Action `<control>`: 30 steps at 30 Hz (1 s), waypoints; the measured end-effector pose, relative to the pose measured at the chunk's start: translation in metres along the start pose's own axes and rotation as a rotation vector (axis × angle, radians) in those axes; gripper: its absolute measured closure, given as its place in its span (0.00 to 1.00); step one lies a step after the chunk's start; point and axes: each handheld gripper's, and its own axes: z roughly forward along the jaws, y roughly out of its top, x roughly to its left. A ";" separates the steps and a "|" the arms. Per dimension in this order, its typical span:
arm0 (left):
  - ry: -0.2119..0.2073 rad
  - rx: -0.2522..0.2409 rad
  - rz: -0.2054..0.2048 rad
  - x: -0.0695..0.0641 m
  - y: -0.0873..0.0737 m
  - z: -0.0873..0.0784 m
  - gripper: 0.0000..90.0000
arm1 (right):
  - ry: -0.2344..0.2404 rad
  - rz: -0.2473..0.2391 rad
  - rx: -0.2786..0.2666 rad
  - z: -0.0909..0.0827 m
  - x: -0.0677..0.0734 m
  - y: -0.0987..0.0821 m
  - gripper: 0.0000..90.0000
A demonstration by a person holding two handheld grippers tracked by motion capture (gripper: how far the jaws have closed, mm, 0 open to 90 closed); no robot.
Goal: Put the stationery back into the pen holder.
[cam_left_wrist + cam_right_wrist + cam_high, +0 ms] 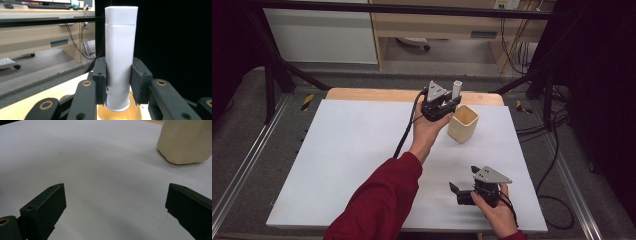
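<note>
White tube (pixel 121 57): upright, capped end up, clamped between your left gripper's (pixel 117 82) two pads partway down its body. In the left gripper view it stands centre frame, its lower end just above a yellowish opening at the bottom edge. In the high view the tube (pixel 457 89) shows upper centre, just above and left of the cream cup (pixel 463 123), which stands on the white sheet (pixel 347 160) right of centre.

Left gripper (pixel 441 105): jaws closed firmly on the tube, holding it off the table; your hand (pixel 430 131) reaches up from the red sleeve (pixel 382 200).

Right gripper (pixel 115 207): jaws spread wide, nothing between them, white sheet below. In the high view it (pixel 462 192) sits low right of frame, well apart from the cup, pointing left. In the right gripper view the cup's side (pixel 186 141) fills the upper right corner.

Step in hand, by my reading: carrying the tube to the cup, ready to lower it in. Whether its foot is already past the rim I cannot tell.

Next move calls for: keep the tube vertical, centre it over the opening, lower until it bottoms out, then ease the left jaws apart. The cup looks light and unsteadied; a nudge on its rim could tip it.
</note>
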 end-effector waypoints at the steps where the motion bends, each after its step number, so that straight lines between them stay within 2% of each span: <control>1: -0.007 0.005 -0.004 -0.001 -0.001 0.002 0.76 | 0.000 0.000 0.001 0.000 0.000 0.000 0.04; 12: -0.020 0.042 -0.024 -0.006 -0.016 0.021 0.76 | 0.000 0.007 0.002 -0.001 -0.001 0.000 0.04; 19: -0.025 0.055 -0.048 -0.003 -0.024 0.033 0.76 | 0.001 0.008 0.000 -0.001 -0.002 -0.001 0.04; 30: -0.034 0.081 -0.055 -0.007 -0.038 0.049 0.76 | 0.004 0.014 0.004 -0.001 -0.004 -0.001 0.04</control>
